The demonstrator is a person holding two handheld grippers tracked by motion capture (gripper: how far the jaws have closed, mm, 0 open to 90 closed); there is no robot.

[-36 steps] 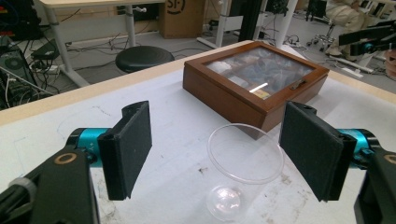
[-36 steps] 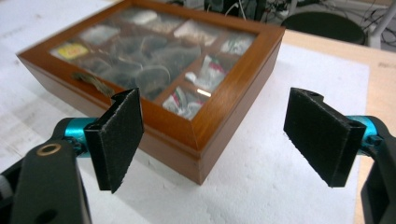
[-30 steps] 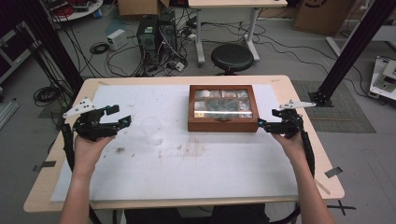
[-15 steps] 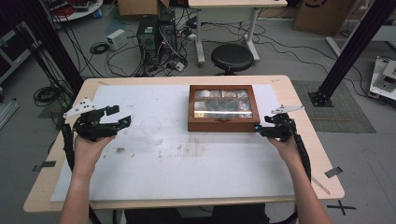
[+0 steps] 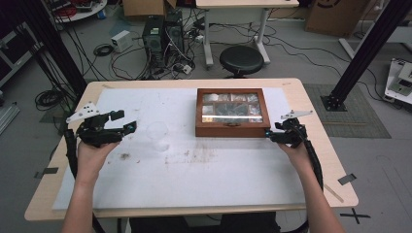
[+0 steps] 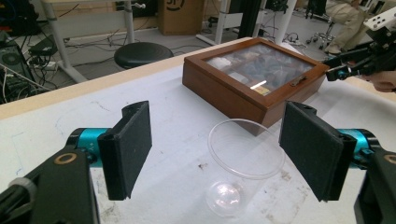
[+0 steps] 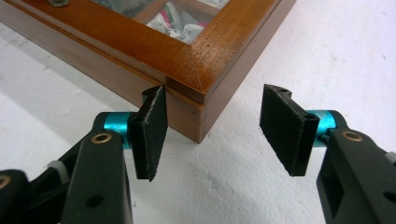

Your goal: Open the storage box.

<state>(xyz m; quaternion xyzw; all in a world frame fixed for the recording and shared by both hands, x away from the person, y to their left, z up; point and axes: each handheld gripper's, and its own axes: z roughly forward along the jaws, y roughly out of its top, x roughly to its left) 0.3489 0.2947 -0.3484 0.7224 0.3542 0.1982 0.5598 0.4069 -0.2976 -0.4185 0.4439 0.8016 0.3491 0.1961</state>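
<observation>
Right tool (image 5: 268, 134) seemingly nearer box (image 5: 231, 112)

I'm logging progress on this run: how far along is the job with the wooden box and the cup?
Early. The wooden box is closed, latch side toward the person, and nothing is held. In hand: the right gripper, jaws open, sits at the box's near corner; the left gripper, jaws open, frames the clear plastic cup. Gripping either thing and opening the box remain.

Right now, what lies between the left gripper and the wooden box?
A clear plastic cup stands between the left gripper and the wooden box, seen in the high view.
</observation>
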